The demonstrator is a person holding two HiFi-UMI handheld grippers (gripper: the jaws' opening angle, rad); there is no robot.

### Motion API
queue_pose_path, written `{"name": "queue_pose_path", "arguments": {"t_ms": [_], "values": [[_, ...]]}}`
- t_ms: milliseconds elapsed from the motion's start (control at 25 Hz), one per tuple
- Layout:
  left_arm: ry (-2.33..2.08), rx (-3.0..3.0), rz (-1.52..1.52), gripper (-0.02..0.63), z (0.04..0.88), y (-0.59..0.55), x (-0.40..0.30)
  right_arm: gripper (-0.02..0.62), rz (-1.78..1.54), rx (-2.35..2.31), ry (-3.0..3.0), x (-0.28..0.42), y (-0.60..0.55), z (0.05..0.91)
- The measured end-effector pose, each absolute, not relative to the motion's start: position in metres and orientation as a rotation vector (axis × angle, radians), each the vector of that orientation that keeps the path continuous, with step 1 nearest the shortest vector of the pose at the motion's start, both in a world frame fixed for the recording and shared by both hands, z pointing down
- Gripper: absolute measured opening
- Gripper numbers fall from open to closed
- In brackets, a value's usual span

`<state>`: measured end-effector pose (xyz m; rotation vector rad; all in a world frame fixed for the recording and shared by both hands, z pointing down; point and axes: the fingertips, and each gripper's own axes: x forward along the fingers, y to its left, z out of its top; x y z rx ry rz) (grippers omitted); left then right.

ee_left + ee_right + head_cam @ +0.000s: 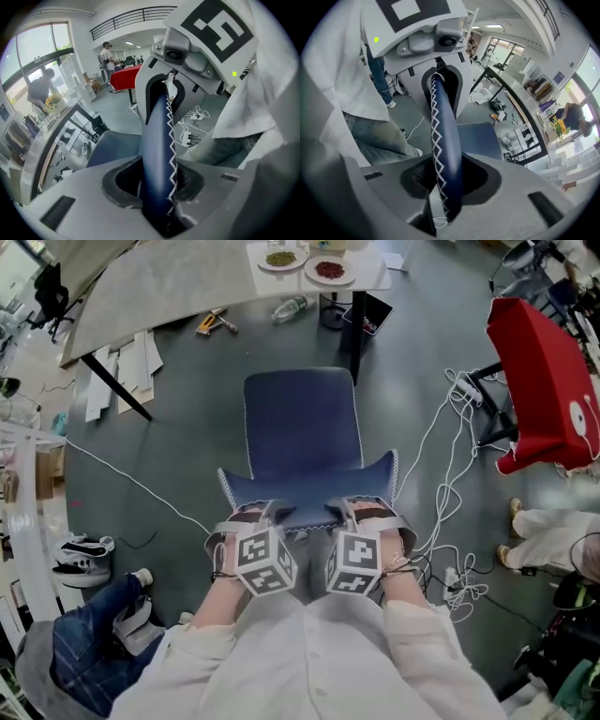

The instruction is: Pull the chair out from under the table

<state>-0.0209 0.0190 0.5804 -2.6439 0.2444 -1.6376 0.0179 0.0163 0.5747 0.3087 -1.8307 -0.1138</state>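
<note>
The blue chair (302,423) stands on the grey floor in front of the grey table (169,282), its seat out from under the tabletop. Its backrest (309,491), edged with white zigzag stitching, is nearest me. My left gripper (253,521) and right gripper (361,519) sit side by side on the backrest's top edge. In the left gripper view the padded edge (158,154) runs between the jaws of the left gripper (157,187), which press on it. The right gripper view shows the same edge (444,140) clamped in the right gripper (445,187).
A black table leg (356,334) stands just beyond the seat's far right corner. White cables (450,456) trail on the floor at the right near a red-covered stand (544,390). A bottle (289,307) lies under the table. Shoes (84,554) lie at the left.
</note>
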Motion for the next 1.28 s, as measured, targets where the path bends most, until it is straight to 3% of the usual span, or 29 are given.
{"name": "queue_pose_path", "arguments": {"t_ms": [1280], "values": [[0.312, -2.684, -1.639, 0.123, 0.582, 0.218, -0.016, 0.106, -0.077, 0.24, -1.832, 0.022, 0.213, 0.577]]}}
